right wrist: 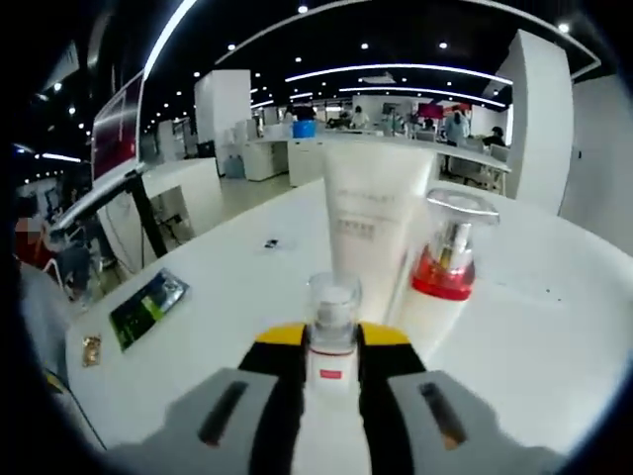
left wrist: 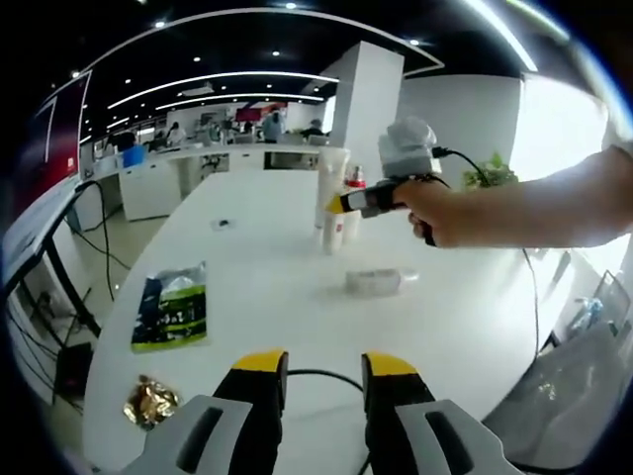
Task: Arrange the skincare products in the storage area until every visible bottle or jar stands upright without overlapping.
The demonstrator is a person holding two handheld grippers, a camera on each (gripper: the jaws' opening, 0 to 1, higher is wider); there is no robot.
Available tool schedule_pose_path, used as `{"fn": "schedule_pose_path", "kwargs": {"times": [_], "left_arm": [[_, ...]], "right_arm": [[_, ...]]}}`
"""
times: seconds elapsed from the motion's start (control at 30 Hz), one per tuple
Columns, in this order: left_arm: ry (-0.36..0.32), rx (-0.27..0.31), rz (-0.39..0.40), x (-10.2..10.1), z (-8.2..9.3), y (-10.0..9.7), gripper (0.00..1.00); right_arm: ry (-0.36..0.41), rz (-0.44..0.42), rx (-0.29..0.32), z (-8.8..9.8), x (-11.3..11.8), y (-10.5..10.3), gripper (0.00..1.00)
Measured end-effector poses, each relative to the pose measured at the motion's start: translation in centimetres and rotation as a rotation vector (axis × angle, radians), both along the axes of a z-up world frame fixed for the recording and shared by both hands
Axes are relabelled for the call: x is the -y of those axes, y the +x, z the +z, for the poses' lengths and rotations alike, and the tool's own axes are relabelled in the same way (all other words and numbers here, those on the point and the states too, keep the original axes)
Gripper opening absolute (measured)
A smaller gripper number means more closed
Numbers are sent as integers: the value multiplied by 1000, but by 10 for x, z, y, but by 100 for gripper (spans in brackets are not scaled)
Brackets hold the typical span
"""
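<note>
Here the white table [left wrist: 277,257] spreads across both views, a broad rounded top in an open office. In the left gripper view a person's hand [left wrist: 435,210] reaches in from the right, gripping the right gripper [left wrist: 341,203] over a group of products near the table's far middle. The largest of these is a tall white tube [right wrist: 374,233], standing upright; in the right gripper view it rises just behind the jaws. Just beside it, to its right in that view, stands a white pump bottle [right wrist: 442,272] with a red collar and a clear cap, also upright. A smaller bottle with a clear cap [right wrist: 332,332] and a small red label sits upright between the right gripper's yellow-tipped jaws, which close against its sides and hold it.

Nearer the left gripper, a clear bottle [left wrist: 376,282] lies on its side on the table, well apart from the standing group. A green and dark packet [left wrist: 171,307] lies flat toward the table's left side, and a crumpled gold wrapper [left wrist: 148,402] lies near the edge below it. A black cable [left wrist: 316,374] runs between the jaws of the left gripper [left wrist: 324,364], which stand apart with nothing between them, low over the table's near edge.
</note>
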State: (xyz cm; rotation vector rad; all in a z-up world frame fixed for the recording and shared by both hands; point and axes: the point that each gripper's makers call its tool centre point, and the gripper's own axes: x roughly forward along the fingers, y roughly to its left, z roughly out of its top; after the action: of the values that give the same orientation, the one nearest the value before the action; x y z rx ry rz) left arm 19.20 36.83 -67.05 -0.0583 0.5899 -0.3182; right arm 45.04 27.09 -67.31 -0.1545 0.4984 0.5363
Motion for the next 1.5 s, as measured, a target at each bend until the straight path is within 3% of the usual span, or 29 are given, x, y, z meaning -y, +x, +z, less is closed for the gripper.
{"fn": "schedule_pose_path", "kwargs": {"times": [0.5, 0.83, 1.1, 1.33, 1.5], "left_arm": [[5, 3, 2, -2, 0, 0, 30], [12, 0, -7, -1, -1, -1, 29], [14, -3, -5, -2, -2, -2, 28], [23, -11, -12, -2, -4, -2, 28], [28, -14, -14, -2, -5, -2, 27]], "right_arm": [[-49, -16, 38, -1, -1, 0, 20], [-67, -20, 10, -10, 3, -2, 23], [-70, -7, -28, -22, 1, -5, 28], [-63, -4, -129, -45, 5, -10, 27], [-52, -16, -163, -50, 4, -14, 26]]}}
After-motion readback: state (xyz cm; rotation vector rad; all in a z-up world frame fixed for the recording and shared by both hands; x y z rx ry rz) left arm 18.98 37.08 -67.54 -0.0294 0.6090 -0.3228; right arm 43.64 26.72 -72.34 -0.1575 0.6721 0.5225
